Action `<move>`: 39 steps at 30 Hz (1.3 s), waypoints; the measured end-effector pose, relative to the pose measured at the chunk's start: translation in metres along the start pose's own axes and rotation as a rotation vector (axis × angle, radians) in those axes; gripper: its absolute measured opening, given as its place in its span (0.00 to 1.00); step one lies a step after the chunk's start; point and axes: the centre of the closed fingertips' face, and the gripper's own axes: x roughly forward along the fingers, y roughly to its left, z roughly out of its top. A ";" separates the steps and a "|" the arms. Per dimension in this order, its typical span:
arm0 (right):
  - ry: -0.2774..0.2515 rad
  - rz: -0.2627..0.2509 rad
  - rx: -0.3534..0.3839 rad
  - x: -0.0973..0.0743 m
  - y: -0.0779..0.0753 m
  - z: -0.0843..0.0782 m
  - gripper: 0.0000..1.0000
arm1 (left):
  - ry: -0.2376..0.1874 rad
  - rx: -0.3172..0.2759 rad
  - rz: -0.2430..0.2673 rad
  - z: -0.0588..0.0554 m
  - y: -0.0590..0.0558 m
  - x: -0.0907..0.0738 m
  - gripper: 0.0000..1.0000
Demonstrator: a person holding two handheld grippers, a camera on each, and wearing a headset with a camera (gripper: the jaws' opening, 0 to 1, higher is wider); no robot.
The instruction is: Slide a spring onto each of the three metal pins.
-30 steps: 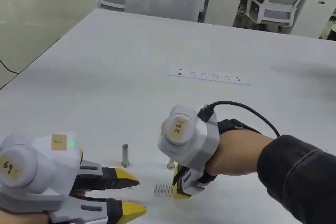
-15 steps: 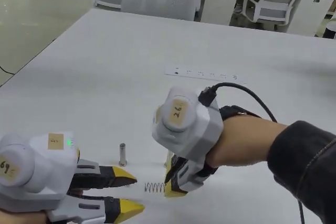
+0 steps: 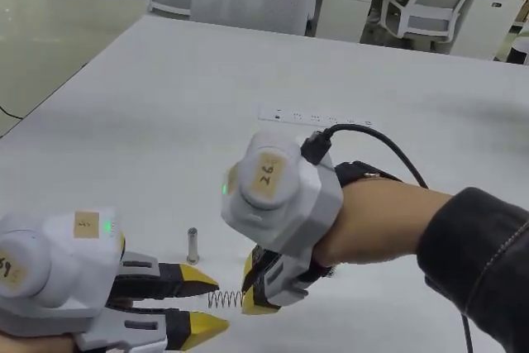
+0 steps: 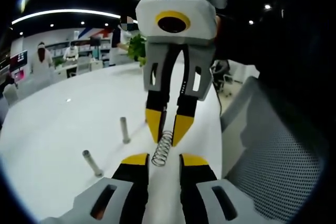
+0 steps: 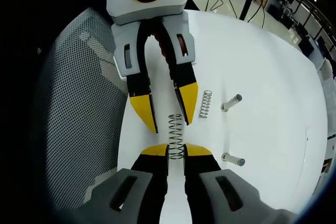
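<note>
Shifting leftward since earlier, the right gripper (image 3: 250, 302) is clenching the spring (image 3: 221, 298) over the desk (image 3: 165, 121), its free end lying between the released fingers (image 3: 198, 276) of the left gripper (image 3: 211, 303); closing off-centre is likely risking it buckling away.

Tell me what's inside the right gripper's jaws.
A spring is clamped in the right gripper, free end reaching toward the open left gripper. How deep it sits is covered by the jaws.
</note>
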 end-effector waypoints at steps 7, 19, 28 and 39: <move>-0.005 0.002 -0.019 -0.003 0.003 0.004 0.08 | -0.002 0.022 -0.005 0.001 -0.002 0.001 0.09; -0.034 -0.006 -0.021 -0.014 0.005 0.011 0.08 | 0.000 0.040 -0.005 0.002 -0.001 0.001 0.04; -0.080 -0.029 -0.043 -0.027 0.005 0.028 0.07 | 0.001 0.037 0.003 0.002 0.001 0.001 0.03; -0.104 -0.056 -0.050 -0.030 0.001 0.036 0.00 | -0.015 0.037 0.010 0.005 0.003 -0.001 0.03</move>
